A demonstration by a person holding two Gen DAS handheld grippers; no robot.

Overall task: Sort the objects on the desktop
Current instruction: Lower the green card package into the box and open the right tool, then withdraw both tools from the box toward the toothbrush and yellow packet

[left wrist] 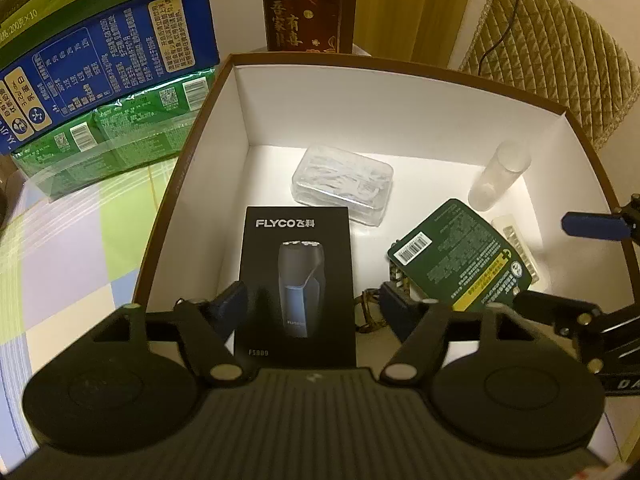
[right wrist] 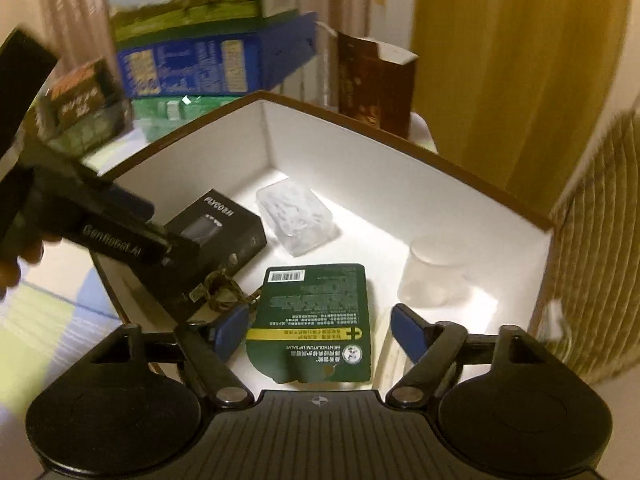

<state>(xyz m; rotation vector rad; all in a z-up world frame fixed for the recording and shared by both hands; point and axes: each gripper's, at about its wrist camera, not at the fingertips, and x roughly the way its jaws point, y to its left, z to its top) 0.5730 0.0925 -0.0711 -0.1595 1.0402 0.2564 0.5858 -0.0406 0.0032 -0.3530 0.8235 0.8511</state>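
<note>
**Op A:** I'm looking down my left gripper (left wrist: 310,304) into the white storage box (left wrist: 240,112). The black razor box (left wrist: 298,280) sits between my fingers, but the pads stand clear of its sides, so that claw is released, holding nothing.

**Op B:** And your right one?

**Op A:** My right gripper (right wrist: 320,332) is spread wide too. The green lip-balm card (right wrist: 316,320) lies flat on the box floor between and under its fingers, with neither blue pad (right wrist: 408,336) pressing on it. Released as well.

**Op B:** What else is in the box?

**Op A:** A clear plastic case (left wrist: 342,184) near the back wall, just beyond the razor box. A clear plastic cup (left wrist: 498,176) lies tipped over toward the right wall. From the left camera I see a blister strip (left wrist: 516,248) tucked beside and partly under the green card. Between the razor box and the card there's a brownish cord (right wrist: 224,288), bunched up.

**Op B:** Anything outside?

**Op A:** The box stands on a checked tablecloth (left wrist: 80,240). To its left is a stack: a blue carton (left wrist: 112,60) on green shrink-wrapped packs (left wrist: 108,144). Behind the far rim a dark brown carton (left wrist: 308,8) stands upright with its flap open. In the right camera the left gripper reaches in from the left edge, blurred, with part of a hand (right wrist: 16,264) behind it.
</note>
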